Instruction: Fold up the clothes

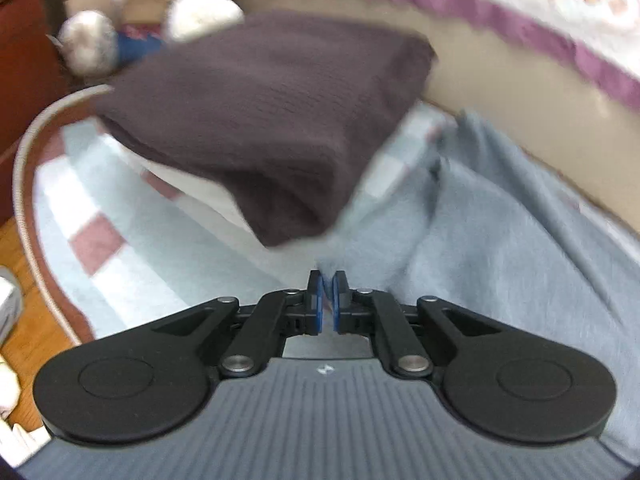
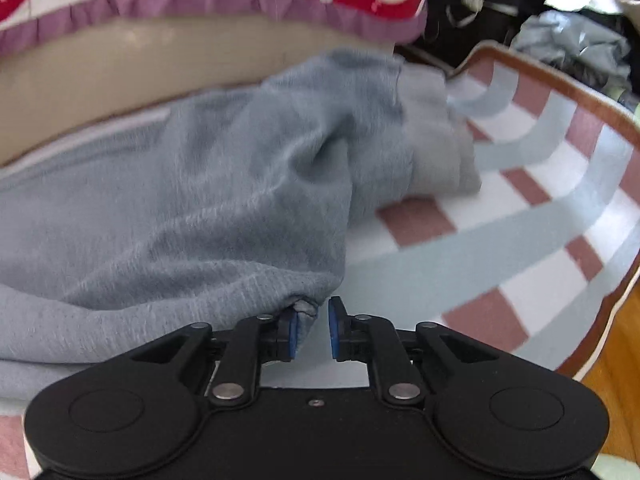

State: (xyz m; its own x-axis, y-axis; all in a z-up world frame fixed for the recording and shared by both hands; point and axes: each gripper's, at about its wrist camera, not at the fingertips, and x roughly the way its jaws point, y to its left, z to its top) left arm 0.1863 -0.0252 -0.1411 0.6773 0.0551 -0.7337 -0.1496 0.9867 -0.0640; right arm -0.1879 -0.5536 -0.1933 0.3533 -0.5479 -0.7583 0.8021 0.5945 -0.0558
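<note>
the left gripper [image 1: 327,280] has its blue pads [image 1: 318,300] pressed nearly together on an edge of the grey garment [image 1: 500,232], which spreads to the right of a folded dark brown sweater [image 1: 260,120]. the sweater lies on a checked mat [image 1: 120,216] of pale blue, white and dusty pink. behind the sweater sit blurred soft toys [image 1: 192,12]. a purple-trimmed bedspread [image 1: 540,12] hangs above and right of the sweater. wooden floor [image 1: 24,248] shows to the left of the sweater, past the mat.
</note>
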